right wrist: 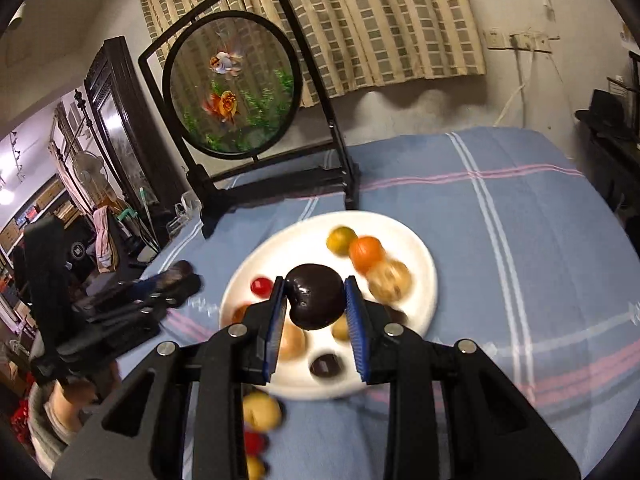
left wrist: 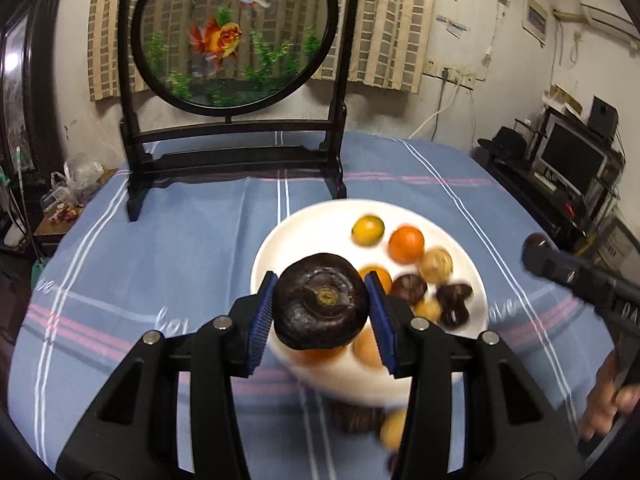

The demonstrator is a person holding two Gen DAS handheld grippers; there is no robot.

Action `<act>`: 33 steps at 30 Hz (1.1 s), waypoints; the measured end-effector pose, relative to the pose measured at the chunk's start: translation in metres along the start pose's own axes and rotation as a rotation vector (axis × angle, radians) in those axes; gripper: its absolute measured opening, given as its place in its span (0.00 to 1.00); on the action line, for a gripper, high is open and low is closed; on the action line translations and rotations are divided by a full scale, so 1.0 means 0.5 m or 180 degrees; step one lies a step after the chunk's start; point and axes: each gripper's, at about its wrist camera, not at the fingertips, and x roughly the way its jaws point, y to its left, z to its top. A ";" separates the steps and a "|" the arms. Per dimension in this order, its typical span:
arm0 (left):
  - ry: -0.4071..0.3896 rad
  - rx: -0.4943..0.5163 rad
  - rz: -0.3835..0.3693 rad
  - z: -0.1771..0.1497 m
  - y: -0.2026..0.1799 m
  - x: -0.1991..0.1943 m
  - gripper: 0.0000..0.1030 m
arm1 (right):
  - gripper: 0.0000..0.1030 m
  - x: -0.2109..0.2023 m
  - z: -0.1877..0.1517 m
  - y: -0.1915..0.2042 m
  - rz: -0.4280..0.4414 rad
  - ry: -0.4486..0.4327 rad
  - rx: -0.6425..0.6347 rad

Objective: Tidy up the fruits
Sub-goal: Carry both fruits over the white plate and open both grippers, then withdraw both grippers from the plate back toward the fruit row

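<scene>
Here dark fruit (left wrist: 320,300) hides plate (left wrist: 304,216) middle

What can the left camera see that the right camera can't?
Only the left wrist view shows the computer monitor on the right and the left gripper up close, shut on a dark round fruit.

Only the right wrist view shows a red fruit on the plate, a floor fan, and the right gripper up close, shut on another dark fruit.

Both show the white plate, an orange, the goldfish screen and the blue cloth.
</scene>
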 end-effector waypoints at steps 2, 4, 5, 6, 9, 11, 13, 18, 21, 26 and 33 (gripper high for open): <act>0.0038 -0.0056 0.0004 0.020 0.004 0.039 0.44 | 0.29 0.054 0.014 0.008 0.0062 0.0084 0.0019; 0.0103 -0.0120 0.0009 0.039 0.015 0.088 0.44 | 0.29 0.114 0.020 0.014 0.0092 0.0217 0.0011; 0.0161 -0.0160 -0.0009 0.046 0.022 0.117 0.44 | 0.29 0.134 0.022 0.015 0.0097 0.0262 0.0000; 0.0207 -0.0179 -0.0018 0.049 0.026 0.136 0.44 | 0.29 0.158 0.024 0.016 0.0095 0.0322 -0.0015; 0.0346 -0.0153 0.0007 0.052 0.032 0.196 0.44 | 0.29 0.227 0.029 0.013 0.0012 0.0500 -0.0096; 0.0419 -0.0132 0.0021 0.046 0.037 0.222 0.44 | 0.29 0.257 0.032 0.010 -0.0074 0.0543 -0.0172; 0.0465 -0.0168 -0.0012 0.044 0.045 0.246 0.44 | 0.29 0.280 0.030 0.006 -0.0096 0.0608 -0.0204; 0.0572 -0.0154 -0.0015 0.031 0.055 0.273 0.50 | 0.62 0.307 0.025 -0.010 -0.0115 0.0673 -0.0187; 0.0552 -0.0224 -0.0097 0.034 0.058 0.266 0.59 | 0.63 0.291 0.026 -0.012 -0.0080 0.0572 -0.0165; 0.0493 -0.0221 -0.0116 0.040 0.056 0.258 0.72 | 0.63 0.273 0.035 -0.011 -0.0108 0.0500 -0.0194; 0.0302 -0.0314 0.0006 0.066 0.075 0.214 0.88 | 0.67 0.246 0.052 0.001 -0.0059 0.0405 -0.0208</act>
